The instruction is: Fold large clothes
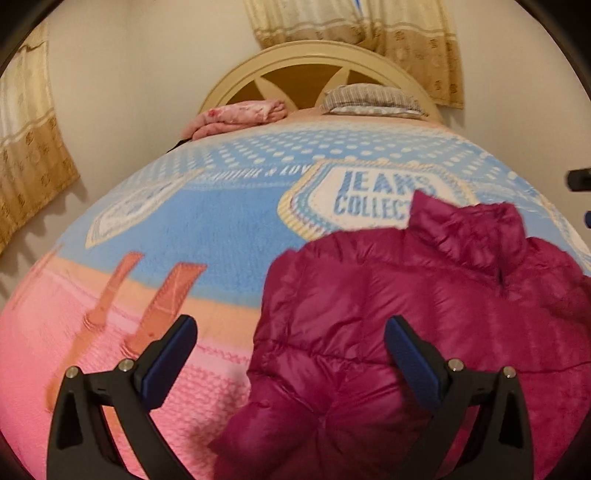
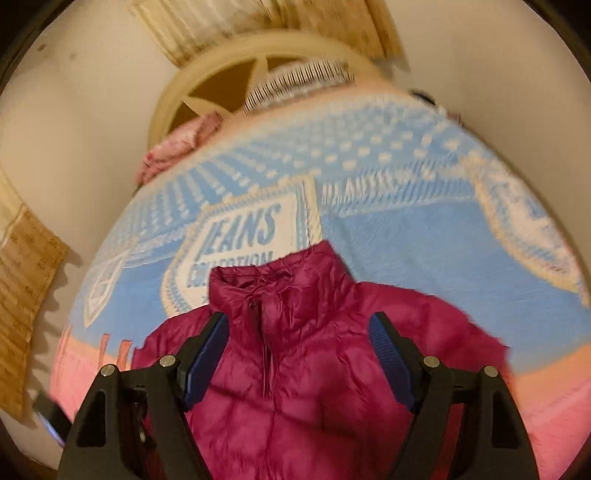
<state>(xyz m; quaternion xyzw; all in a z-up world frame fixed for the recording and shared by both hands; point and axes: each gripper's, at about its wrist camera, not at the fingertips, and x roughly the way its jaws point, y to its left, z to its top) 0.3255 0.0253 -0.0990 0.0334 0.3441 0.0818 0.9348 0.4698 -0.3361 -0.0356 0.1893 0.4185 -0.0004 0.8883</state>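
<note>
Lying mid-blanket [image 2: 388, 236], magenta jacket [image 2: 314, 369], both tools wide.

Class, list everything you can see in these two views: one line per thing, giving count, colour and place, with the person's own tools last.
Puffer jacket: one, magenta, lying on the bed's near part, collar toward the headboard.
Blanket: one, blue and pink with "JEANS" lettering, covering the bed.
Headboard: one, cream, at the far end.
Pillow: one, striped grey, against the headboard.
Folded cloth: one, pink, beside the pillow.
Curtains: beige-gold, on the walls.
Left tongs: black with blue pads, open, over the jacket's edge.
Right tongs: same colours, open, over the collar.
</note>
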